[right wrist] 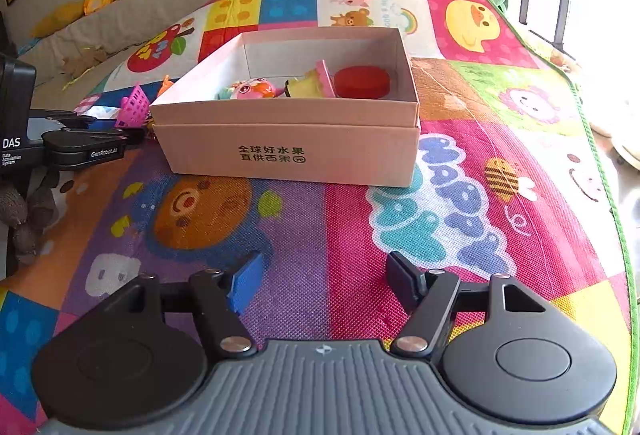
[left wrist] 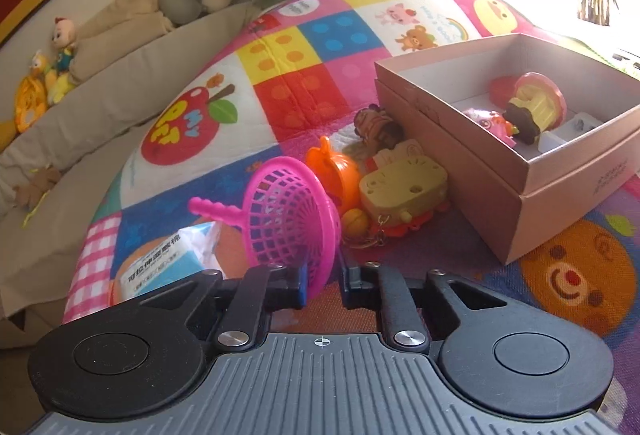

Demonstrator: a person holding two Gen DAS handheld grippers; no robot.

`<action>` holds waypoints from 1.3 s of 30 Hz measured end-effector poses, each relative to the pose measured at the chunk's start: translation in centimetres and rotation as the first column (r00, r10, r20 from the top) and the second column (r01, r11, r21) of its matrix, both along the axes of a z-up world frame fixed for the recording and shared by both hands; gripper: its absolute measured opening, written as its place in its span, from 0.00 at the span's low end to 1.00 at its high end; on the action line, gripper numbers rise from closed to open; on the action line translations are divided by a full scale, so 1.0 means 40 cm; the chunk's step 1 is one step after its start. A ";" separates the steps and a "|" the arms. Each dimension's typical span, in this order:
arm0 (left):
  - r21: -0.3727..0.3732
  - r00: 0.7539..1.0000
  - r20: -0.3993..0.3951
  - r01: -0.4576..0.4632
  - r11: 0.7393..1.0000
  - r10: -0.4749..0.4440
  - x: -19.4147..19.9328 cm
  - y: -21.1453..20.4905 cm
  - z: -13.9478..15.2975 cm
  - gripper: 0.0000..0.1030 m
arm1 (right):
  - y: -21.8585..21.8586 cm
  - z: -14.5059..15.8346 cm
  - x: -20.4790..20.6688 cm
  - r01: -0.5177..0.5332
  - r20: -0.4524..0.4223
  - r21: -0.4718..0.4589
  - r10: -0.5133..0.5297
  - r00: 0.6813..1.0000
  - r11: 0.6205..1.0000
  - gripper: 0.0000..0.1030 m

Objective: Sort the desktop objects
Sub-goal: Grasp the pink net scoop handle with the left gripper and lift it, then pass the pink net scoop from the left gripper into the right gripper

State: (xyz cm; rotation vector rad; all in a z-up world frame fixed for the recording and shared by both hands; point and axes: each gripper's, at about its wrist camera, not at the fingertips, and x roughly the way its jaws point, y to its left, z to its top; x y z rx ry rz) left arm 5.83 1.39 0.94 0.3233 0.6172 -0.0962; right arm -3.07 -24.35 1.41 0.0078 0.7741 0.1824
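Observation:
My left gripper (left wrist: 323,285) is shut on the lower rim of a pink mesh toy strainer (left wrist: 288,223), which stands tilted on the play mat with its handle to the left. The right wrist view shows the same left gripper (right wrist: 136,137) and strainer (right wrist: 134,107) left of the pink cardboard box (right wrist: 288,151). The box (left wrist: 520,175) holds a red disc (right wrist: 362,83), a yellow and pink toy (left wrist: 536,107) and a pink figure (right wrist: 252,89). My right gripper (right wrist: 324,283) stands open over the mat in front of the box, nothing between its fingers.
Between the strainer and the box lie an orange toy (left wrist: 340,167), a yellow toy on a keychain (left wrist: 404,187) and a brown figure (left wrist: 378,125). A blue and white packet (left wrist: 176,263) lies left of the strainer. A sofa with plush toys (left wrist: 52,71) runs along the left.

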 end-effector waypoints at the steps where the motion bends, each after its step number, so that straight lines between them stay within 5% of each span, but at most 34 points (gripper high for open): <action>1: -0.006 1.000 0.001 0.018 1.000 -0.018 -0.023 -0.005 0.008 0.14 | 0.001 -0.001 0.000 0.002 0.000 0.000 -0.002 1.000 1.000 0.69; 6: -0.097 0.987 -0.033 0.156 0.983 -0.160 -0.162 -0.041 0.044 0.13 | 0.007 0.000 0.003 0.008 -0.001 0.005 -0.008 1.000 1.000 0.71; 10: -0.220 0.957 -0.065 0.261 0.940 -0.281 -0.269 -0.065 0.067 0.17 | 0.009 0.005 0.004 0.004 -0.002 0.007 -0.004 1.000 1.000 0.71; 14: -0.285 0.942 -0.039 0.308 0.908 -0.332 -0.337 -0.057 0.088 0.64 | 0.025 0.026 0.000 -0.017 0.023 -0.008 0.017 1.000 1.000 0.75; 18: -0.261 0.970 -0.011 0.232 0.937 -0.243 -0.350 -0.004 0.104 0.85 | 0.068 0.086 -0.017 -0.086 0.112 -0.032 0.089 0.990 0.996 0.82; 21: -0.247 0.995 -0.016 0.091 0.965 -0.099 -0.331 0.066 0.105 0.93 | 0.124 0.139 -0.039 -0.180 0.200 -0.040 0.184 0.962 0.983 0.88; 25: -0.222 0.995 -0.044 -0.098 0.970 0.091 -0.307 0.145 0.086 0.94 | 0.240 0.170 -0.076 -0.366 0.286 -0.134 0.389 0.875 0.921 0.96; 30: -0.259 0.976 -0.081 -0.218 0.941 0.204 -0.298 0.217 0.072 0.95 | 0.409 0.116 -0.085 -0.514 0.247 -0.337 0.601 0.760 0.789 0.96; 33: -0.272 0.973 -0.088 -0.228 0.935 0.212 -0.307 0.234 0.065 0.97 | 0.454 0.077 -0.056 -0.534 0.189 -0.374 0.626 0.756 0.758 0.94; 39: -0.289 0.973 -0.111 -0.226 0.930 0.201 -0.295 0.235 0.042 0.97 | 0.435 0.032 0.000 -0.515 0.104 -0.333 0.574 0.812 0.790 0.94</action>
